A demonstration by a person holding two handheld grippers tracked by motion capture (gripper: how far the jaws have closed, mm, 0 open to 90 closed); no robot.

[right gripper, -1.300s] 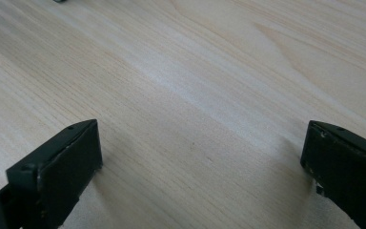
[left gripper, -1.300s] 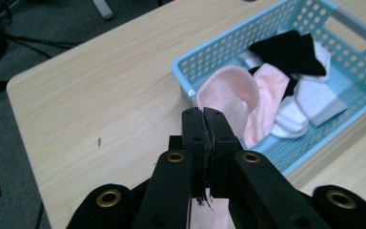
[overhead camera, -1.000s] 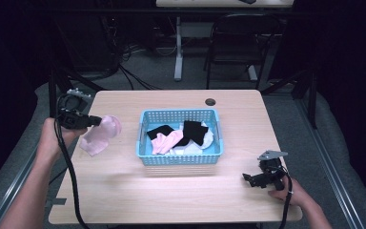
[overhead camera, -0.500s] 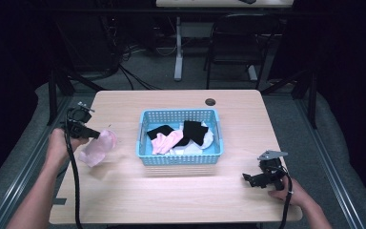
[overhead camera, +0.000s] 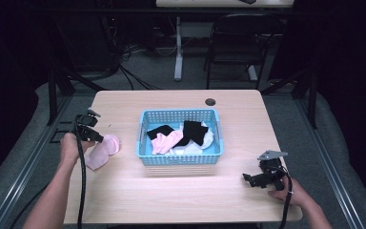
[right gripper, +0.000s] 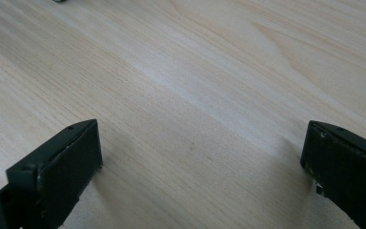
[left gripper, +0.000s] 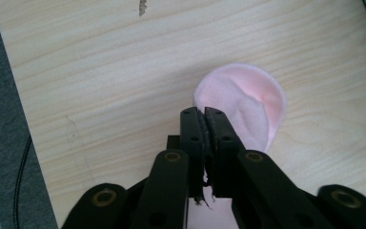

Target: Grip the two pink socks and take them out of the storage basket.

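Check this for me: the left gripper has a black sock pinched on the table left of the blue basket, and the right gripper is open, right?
Not quite: the sock pinched by the left gripper is pink, as the left gripper view shows. It does lie left of the blue basket, and the right gripper is open.

Dim room, grey carpet floor [overhead camera: 286,109], black chair [overhead camera: 233,45] and tangled cables [overhead camera: 128,57] beyond the pale wooden surface [overhead camera: 181,200]

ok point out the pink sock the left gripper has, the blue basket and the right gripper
pink sock [left gripper: 248,102]: left gripper view, on the rounded end beyond the jaws
blue basket [overhead camera: 180,159]: high view, on its near wall
right gripper [overhead camera: 249,178]: high view, midway between its open fingertips
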